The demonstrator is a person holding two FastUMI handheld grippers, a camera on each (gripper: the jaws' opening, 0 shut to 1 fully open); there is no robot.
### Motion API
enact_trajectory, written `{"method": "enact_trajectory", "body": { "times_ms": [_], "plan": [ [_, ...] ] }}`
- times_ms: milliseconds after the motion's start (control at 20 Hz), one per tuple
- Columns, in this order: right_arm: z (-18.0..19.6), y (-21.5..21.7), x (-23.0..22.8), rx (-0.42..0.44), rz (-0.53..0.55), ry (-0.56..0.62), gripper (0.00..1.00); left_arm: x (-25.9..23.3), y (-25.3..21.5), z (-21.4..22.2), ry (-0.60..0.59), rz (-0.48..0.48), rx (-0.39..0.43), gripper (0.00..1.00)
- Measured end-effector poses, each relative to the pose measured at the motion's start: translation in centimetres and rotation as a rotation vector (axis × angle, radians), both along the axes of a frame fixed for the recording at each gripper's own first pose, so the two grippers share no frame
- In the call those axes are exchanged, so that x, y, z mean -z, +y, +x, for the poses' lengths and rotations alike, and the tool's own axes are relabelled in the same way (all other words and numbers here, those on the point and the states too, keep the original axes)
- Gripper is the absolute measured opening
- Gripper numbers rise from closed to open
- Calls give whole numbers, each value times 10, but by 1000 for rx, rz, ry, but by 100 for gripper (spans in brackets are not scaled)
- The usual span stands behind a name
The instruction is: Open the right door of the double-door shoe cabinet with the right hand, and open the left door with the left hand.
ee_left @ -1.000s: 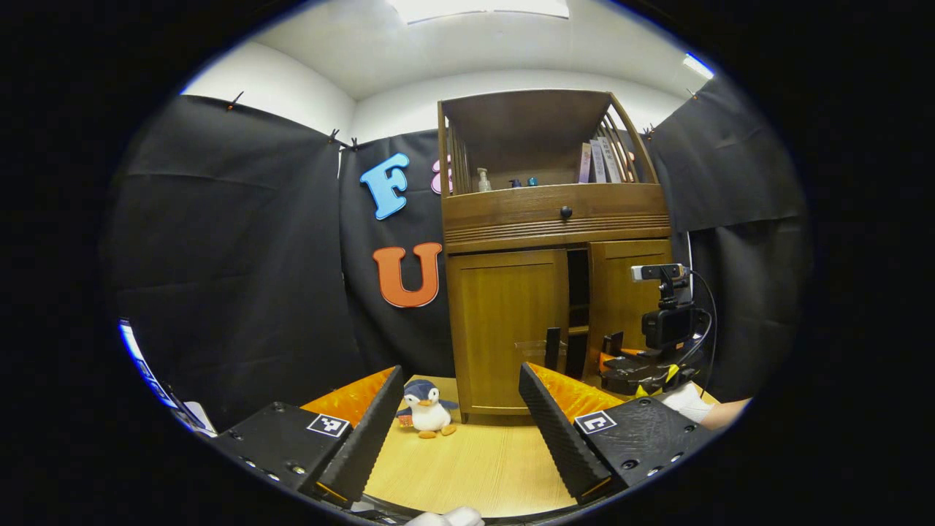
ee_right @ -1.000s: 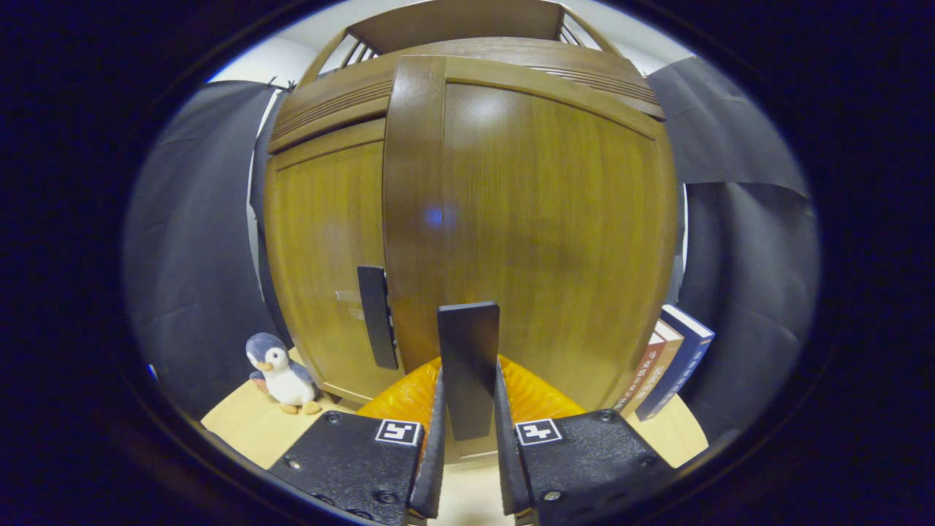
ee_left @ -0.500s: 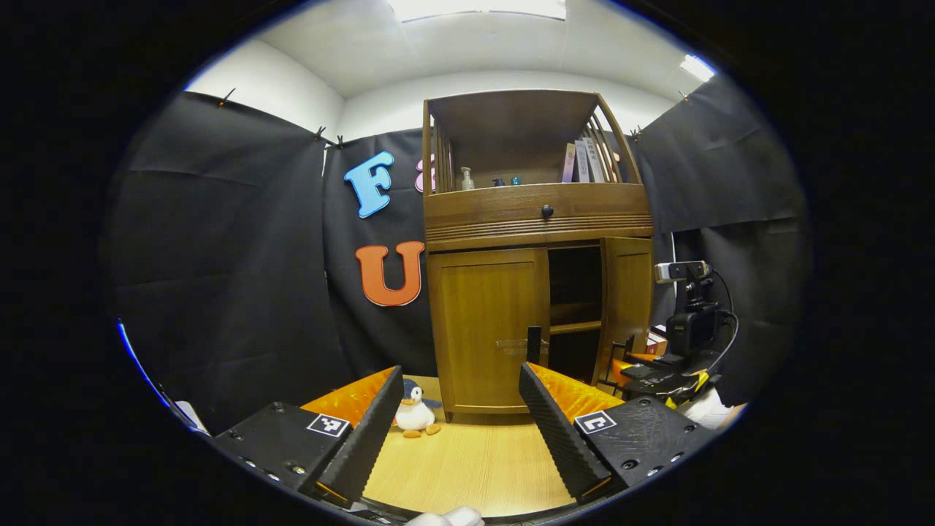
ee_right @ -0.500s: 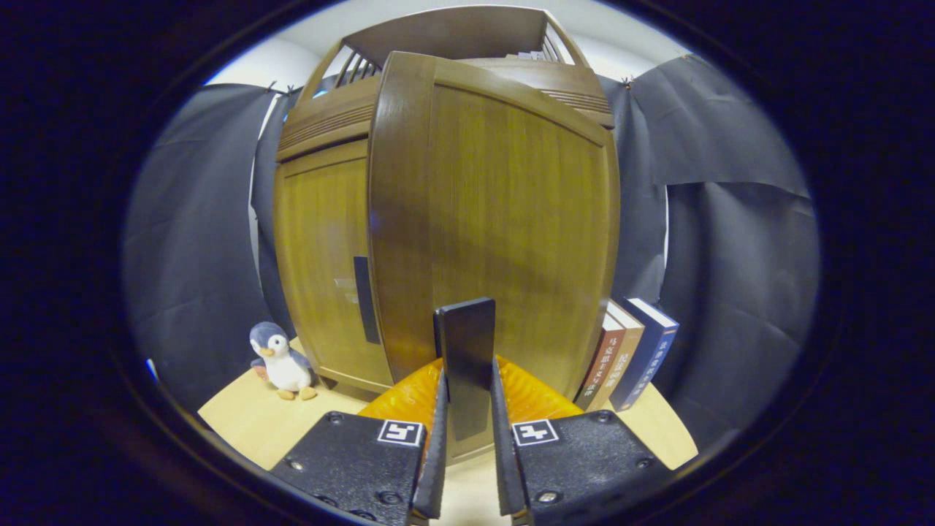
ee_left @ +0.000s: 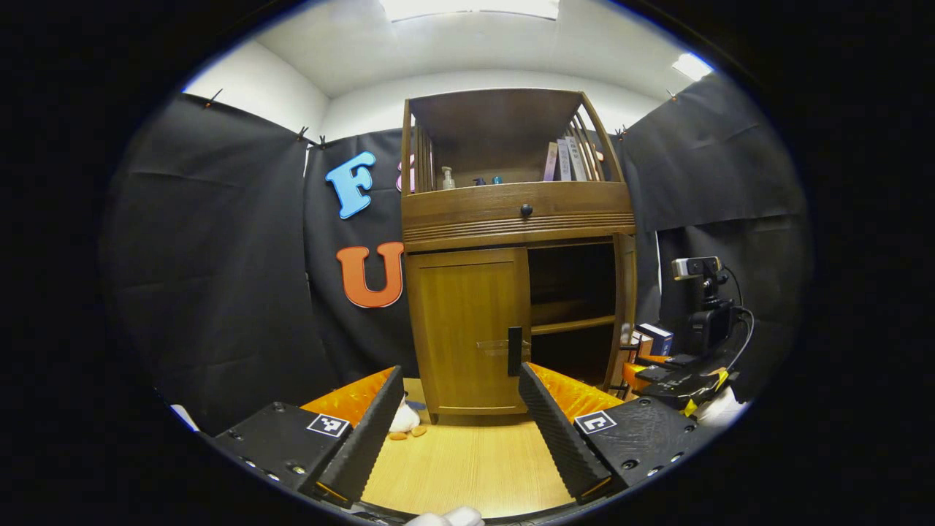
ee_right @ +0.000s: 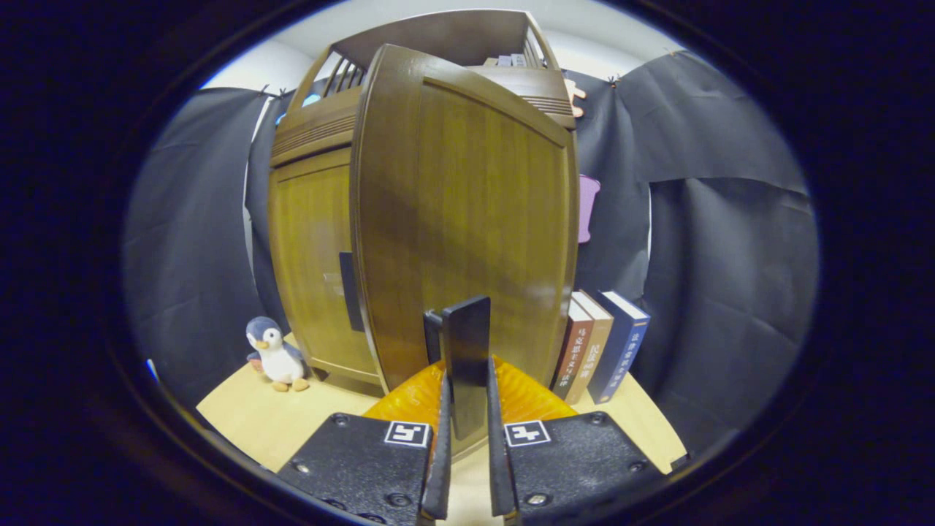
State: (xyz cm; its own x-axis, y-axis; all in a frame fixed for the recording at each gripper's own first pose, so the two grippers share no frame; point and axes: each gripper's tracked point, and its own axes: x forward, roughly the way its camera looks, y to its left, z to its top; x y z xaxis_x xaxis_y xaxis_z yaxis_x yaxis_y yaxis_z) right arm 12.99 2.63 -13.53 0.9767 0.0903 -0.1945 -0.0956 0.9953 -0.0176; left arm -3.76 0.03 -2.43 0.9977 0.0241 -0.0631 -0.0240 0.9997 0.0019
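I see the brown wooden cabinet (ee_left: 515,219) on the pale surface (ee_left: 467,467). My right gripper (ee_right: 465,467) clamps the flat black handle (ee_right: 467,365) of the swung-out right door (ee_right: 467,219). My left gripper (ee_left: 460,431) has its ribbed jaws apart before the shut left door (ee_left: 467,321).

Bare tabletop (ee_left: 467,467) before the closed left door (ee_left: 467,329); books (ee_right: 599,343) beside the open right door (ee_right: 467,219).

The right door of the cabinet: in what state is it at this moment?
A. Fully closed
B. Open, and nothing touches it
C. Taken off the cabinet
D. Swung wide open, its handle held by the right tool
D: in the left gripper view the right door stands edge-on beside dark shelves, and the right tool is shut on the handle.
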Motion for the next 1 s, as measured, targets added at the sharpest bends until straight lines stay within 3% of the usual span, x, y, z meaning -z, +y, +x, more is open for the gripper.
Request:
{"method": "enact_trajectory", "body": {
  "times_ms": [500, 650, 1000],
  "plan": [
    [-22, -78, -3, 88, 24, 15, 11, 0, -37, 0, -7, -8, 96, 96],
    [-20, -114, -5, 156, 21, 16, 5, 1, -48, 1, -7, -11, 118, 96],
    [-18, -144, -8, 79, 45, 9, 3, 2, -63, 14, -6, -4, 124, 96]
  ]
}}
